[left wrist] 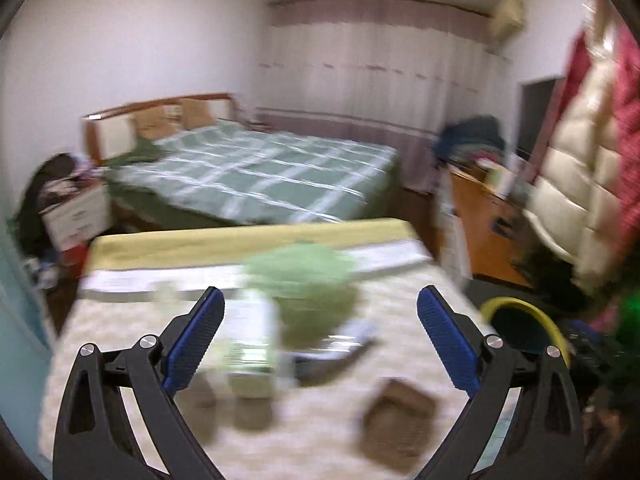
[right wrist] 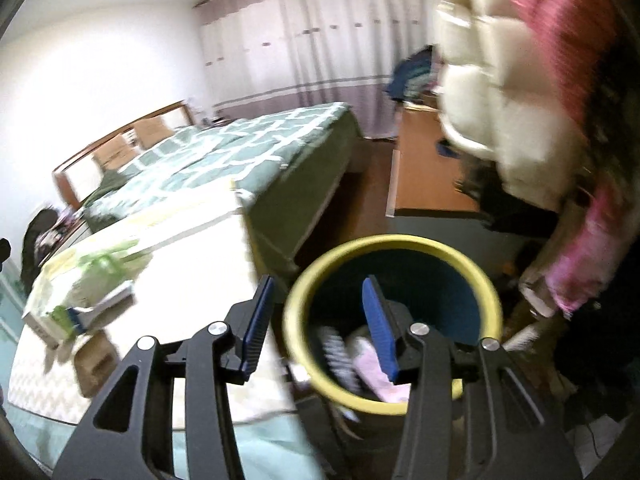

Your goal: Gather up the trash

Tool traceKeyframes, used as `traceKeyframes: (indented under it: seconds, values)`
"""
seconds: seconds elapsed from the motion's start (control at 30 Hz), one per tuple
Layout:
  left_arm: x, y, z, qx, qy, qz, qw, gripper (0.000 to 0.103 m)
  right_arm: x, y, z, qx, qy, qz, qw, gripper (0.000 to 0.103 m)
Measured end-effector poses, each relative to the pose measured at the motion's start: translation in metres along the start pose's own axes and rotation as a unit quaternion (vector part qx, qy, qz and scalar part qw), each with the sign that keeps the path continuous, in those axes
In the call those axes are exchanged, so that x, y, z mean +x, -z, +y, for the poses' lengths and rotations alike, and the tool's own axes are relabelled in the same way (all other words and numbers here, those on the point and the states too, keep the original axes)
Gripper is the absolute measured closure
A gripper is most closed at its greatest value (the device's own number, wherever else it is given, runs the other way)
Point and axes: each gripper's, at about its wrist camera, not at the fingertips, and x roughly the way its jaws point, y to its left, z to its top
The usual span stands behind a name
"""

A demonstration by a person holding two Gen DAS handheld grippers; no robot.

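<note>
A blue trash bin with a yellow rim stands on the floor beside the table and holds crumpled trash. My right gripper is open and empty above the bin's left rim. My left gripper is open and empty over the patterned table. On the table lie a green bag, a white and green carton, a dark wrapper and a brown cardboard piece. The bin's rim shows at the right in the left wrist view. Both views are blurred.
A bed with a green checked cover stands behind the table. An orange desk stands at the right. A white padded coat and pink clothes hang close on the right. A cluttered nightstand is at the left.
</note>
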Motion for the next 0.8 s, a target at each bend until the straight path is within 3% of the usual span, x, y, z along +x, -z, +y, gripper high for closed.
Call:
traceKeyframes:
  seconds: [0.3, 0.53, 0.8]
  values:
    - [0.006, 0.019, 0.122, -0.04, -0.133, -0.065, 0.9882, 0.007, 0.014, -0.017, 0.116, -0.074, -0.078, 0.006, 0.994, 0.059]
    - [0.014, 0.034, 0.16, -0.077, -0.14, -0.054, 0.9857, 0.007, 0.042, -0.011, 0.188, -0.116, -0.115, 0.048, 0.985, 0.059]
    - [0.017, 0.039, 0.158, -0.08, -0.142, -0.054, 0.9851, 0.007, 0.086, 0.003, 0.219, -0.12, -0.078, 0.117, 0.983, 0.059]
